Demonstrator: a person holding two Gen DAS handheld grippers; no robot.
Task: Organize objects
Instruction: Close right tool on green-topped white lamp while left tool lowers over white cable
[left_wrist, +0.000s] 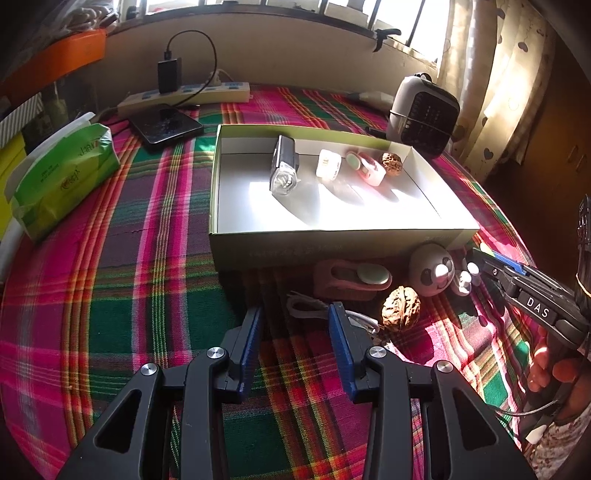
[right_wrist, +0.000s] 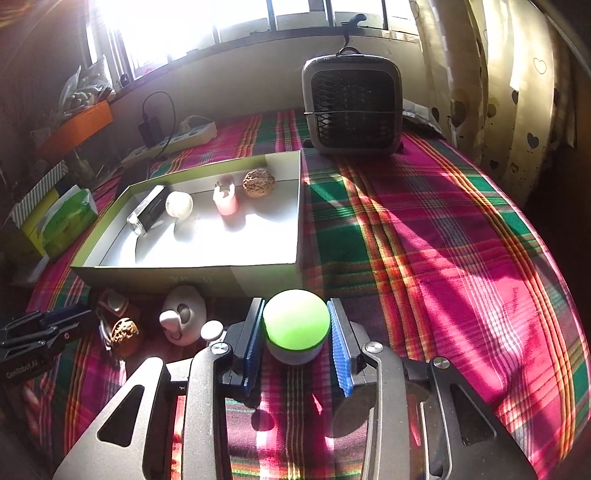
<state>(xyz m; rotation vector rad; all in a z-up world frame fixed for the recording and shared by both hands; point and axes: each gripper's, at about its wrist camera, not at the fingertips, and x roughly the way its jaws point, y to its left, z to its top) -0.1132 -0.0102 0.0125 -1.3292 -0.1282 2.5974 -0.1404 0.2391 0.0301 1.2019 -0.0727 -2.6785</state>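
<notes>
- On the plaid tabletop, at the centre: open cardboard box, white inside, green rim.
- Along the box's 12 o'clock wall, a row from 9 to 3 o'clock: clear-cased rectangular gadget, small white device, pink clip-shaped item, walnut.
- Outside the box, against its 6 o'clock wall: second pink clip-shaped item, second walnut, panda-faced toy, white cable.
- Left gripper: fingers wide apart, nothing between them, over bare cloth at 6 o'clock of the box; the white cable lies just beyond the tips.
- Right gripper: fingers closed against both sides of a green-topped round object with a white base, at 6 o'clock of the box's 3 o'clock corner; whether it is lifted off the cloth cannot be told.
- At 12 o'clock of the tabletop: power strip with black charger; dark flat device beside it.
- At 9 o'clock: green tissue pack.
- At 2 o'clock: small grey desktop fan.
</notes>
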